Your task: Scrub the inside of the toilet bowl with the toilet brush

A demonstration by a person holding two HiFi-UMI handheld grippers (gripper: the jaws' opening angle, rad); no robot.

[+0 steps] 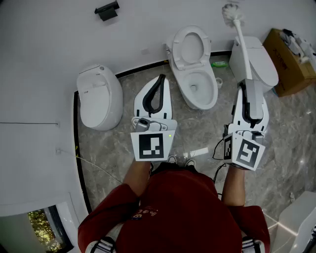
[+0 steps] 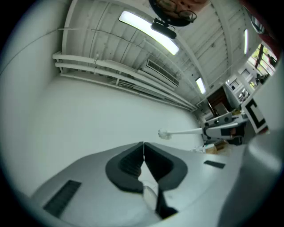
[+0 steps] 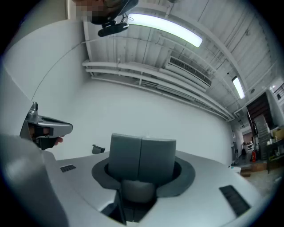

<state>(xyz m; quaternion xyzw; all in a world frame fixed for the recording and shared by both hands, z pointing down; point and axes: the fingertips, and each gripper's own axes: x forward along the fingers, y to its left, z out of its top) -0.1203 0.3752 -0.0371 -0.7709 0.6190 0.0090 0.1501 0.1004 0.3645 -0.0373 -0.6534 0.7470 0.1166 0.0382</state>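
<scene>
The open toilet (image 1: 213, 94) stands ahead on the marble floor, its seat and lid raised against the wall. My right gripper (image 1: 249, 91) is shut on the grey handle of the toilet brush (image 1: 243, 39), which points up and away; its white bristle head (image 1: 231, 13) hovers by the wall, right of the bowl. In the right gripper view the grey handle (image 3: 142, 155) fills the jaws. My left gripper (image 1: 161, 81) is shut with nothing in it, left of the bowl. In the left gripper view its jaws meet, and the brush (image 2: 177, 132) shows to the right.
A closed white toilet (image 1: 98, 96) stands at the left and another (image 1: 256, 62) at the right, under the brush. A cardboard box (image 1: 289, 62) sits at the far right. A small white holder (image 1: 219, 82) and a green item (image 1: 220, 64) lie beside the open toilet.
</scene>
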